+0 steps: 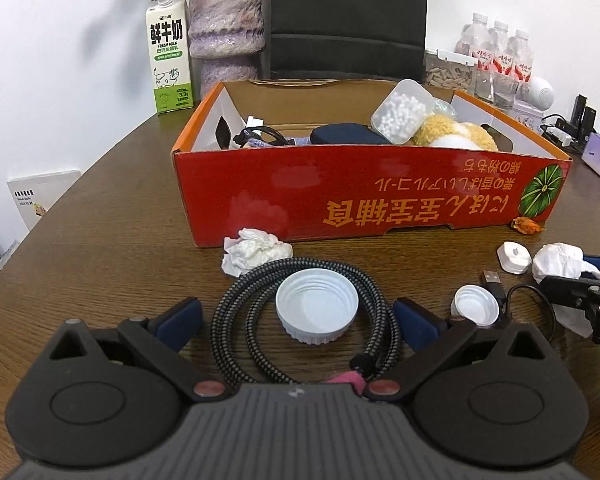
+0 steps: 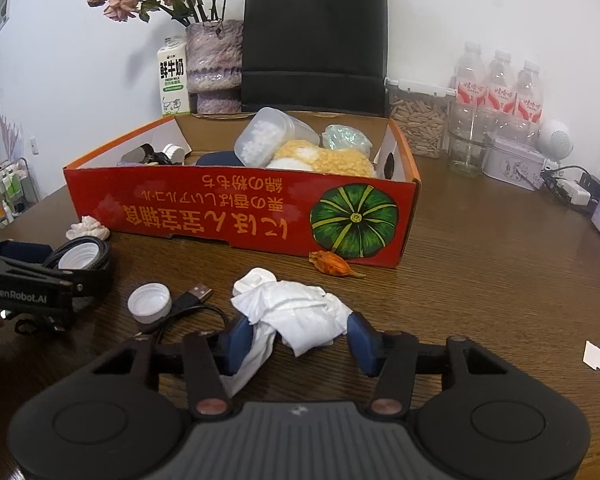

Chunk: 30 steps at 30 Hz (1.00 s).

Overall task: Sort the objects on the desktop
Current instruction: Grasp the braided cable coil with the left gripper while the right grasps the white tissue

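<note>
Both wrist views low over table, facing shared red box.

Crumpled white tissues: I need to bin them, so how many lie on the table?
2: one crumpled white tissue by the red box's front, one between the right gripper's fingers. Others may be hidden.

Home desk, milk carton, flower vase

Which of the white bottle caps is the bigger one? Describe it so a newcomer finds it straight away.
Start at the red cardboard box on the brown table. In front of its near wall lies a coiled braided cable; the big cap sits inside that coil, open side up. The smaller cap lies outside it, beside a USB plug.
</note>
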Available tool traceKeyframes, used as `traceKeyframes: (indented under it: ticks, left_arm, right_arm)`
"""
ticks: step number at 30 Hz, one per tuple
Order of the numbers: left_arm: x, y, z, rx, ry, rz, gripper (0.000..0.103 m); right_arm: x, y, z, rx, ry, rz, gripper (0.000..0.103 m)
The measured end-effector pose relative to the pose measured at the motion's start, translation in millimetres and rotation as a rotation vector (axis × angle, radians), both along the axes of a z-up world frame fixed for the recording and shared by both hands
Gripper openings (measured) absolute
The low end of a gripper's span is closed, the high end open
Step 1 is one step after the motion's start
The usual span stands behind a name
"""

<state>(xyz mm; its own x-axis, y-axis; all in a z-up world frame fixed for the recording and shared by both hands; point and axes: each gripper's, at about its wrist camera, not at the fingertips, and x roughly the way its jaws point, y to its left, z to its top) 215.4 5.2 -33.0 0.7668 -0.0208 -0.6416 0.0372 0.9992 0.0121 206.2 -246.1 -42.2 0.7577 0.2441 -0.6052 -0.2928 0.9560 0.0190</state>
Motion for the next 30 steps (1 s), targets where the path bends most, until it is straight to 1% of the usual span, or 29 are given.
traceKeyframes:
  ticks: [1, 3, 4, 6, 7, 9, 12, 15, 17, 18, 24, 30]
  left_arm:
    - [0, 0, 0, 0.0, 0.0, 0.0, 0.103]
    - [0, 0, 0, -0.001, 0.0, 0.0, 0.103]
    - [0, 0, 0, 0.0, 0.0, 0.0, 0.103]
    - [0, 0, 0, -0.001, 0.0, -0.001, 0.103]
    - [0, 0, 0, 0.0, 0.0, 0.0, 0.103]
    - [0, 0, 0, 0.0, 0.0, 0.0, 0.103]
    - [0, 0, 0, 0.0, 0.0, 0.0, 0.103]
    - [0, 0, 0, 0.0, 0.001, 0.002, 0.103]
    - [-1, 0, 0, -0.002, -0.004, 0.001, 0.1]
    - [-3, -1, 1, -0.003, -0.011, -0.005, 0.094]
    - [-11, -7, 3, 0.002, -0.028, -0.027, 0.092]
    - [-22, -7, 11, -0.005, -0.069, -0.009, 0.092]
  right_arm:
    - [0, 0, 0, -0.001, 0.0, 0.001, 0.046]
    - [0, 0, 0, 0.0, -0.003, 0.004, 0.037]
    - [-1, 1, 0, 0.0, -0.004, 0.005, 0.035]
    - [-1, 1, 1, 0.0, -0.006, 0.009, 0.025]
    - [-1, 1, 1, 0.0, -0.007, 0.011, 0.023]
    - [-2, 2, 1, 0.0, -0.008, 0.014, 0.014]
    - [-2, 2, 1, -0.003, -0.01, 0.017, 0.01]
    - [-3, 3, 1, -0.009, -0.016, 0.011, 0.009]
    - [-4, 3, 2, -0.01, -0.025, 0.008, 0.008]
    - [-6, 3, 2, -0.01, -0.033, 0.005, 0.008]
    - [-17, 5, 8, -0.019, -0.104, 0.002, 0.008]
    - [-25, 5, 11, -0.003, -0.135, -0.002, 0.008]
